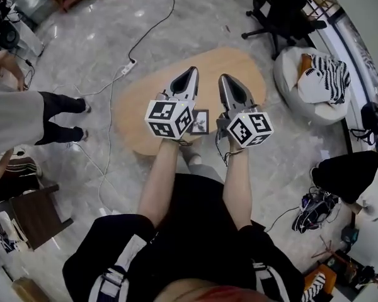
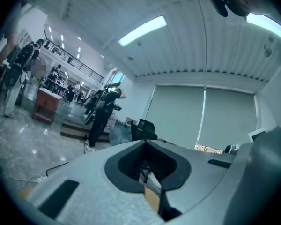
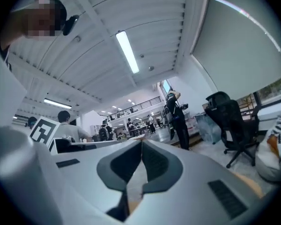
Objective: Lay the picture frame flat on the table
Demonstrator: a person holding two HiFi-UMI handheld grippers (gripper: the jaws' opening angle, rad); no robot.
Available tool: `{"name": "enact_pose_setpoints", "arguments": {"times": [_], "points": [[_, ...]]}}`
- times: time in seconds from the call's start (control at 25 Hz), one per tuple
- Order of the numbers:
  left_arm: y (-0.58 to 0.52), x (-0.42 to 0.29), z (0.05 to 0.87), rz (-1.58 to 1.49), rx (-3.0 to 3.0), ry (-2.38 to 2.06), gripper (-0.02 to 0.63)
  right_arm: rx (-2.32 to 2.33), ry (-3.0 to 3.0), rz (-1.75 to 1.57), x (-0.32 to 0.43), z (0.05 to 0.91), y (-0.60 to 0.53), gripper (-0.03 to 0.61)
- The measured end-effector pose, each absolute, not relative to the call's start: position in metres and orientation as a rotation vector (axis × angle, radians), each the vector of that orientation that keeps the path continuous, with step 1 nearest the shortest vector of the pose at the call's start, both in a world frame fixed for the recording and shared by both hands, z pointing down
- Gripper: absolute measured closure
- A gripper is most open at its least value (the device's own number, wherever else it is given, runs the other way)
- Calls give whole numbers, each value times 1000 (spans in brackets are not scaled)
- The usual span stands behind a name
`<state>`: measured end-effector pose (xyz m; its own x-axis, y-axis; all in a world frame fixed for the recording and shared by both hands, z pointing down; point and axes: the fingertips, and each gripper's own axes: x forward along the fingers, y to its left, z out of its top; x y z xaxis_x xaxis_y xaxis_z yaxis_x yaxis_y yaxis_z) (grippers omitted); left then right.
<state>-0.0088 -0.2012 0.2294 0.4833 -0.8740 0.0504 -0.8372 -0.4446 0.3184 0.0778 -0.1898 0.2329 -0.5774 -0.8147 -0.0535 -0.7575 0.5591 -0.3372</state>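
Observation:
The picture frame (image 1: pixel 200 122), small and dark-edged, rests on the oval wooden table (image 1: pixel 138 106) and shows from above as a near-square, so it looks flat. The left gripper's marker cube hides its left edge. Both grippers hover above it, side by side, pointing away from me. My left gripper (image 1: pixel 191 72) has its jaws closed to a point with nothing between them. My right gripper (image 1: pixel 225 78) is shut too and holds nothing. The left gripper view and the right gripper view show only closed jaws, the left gripper (image 2: pixel 145 143) and the right gripper (image 3: pixel 141 142), against the room and ceiling. The frame is in neither gripper view.
A white beanbag seat with a striped cushion (image 1: pixel 316 80) sits right of the table, and a black office chair (image 1: pixel 282 10) stands behind it. A power strip and cable (image 1: pixel 130 64) lie on the floor at the left. A person (image 1: pixel 25 115) stands at far left beside a dark wooden chair (image 1: pixel 36 214).

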Motion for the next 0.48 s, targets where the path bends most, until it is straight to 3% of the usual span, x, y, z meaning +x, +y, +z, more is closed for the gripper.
{"name": "enact_pose_setpoints", "arguments": {"times": [0.48], "points": [[-195,-13,181,-158,2506,-1579,603,-1512,2613,-206,84,190,-191,568]]}}
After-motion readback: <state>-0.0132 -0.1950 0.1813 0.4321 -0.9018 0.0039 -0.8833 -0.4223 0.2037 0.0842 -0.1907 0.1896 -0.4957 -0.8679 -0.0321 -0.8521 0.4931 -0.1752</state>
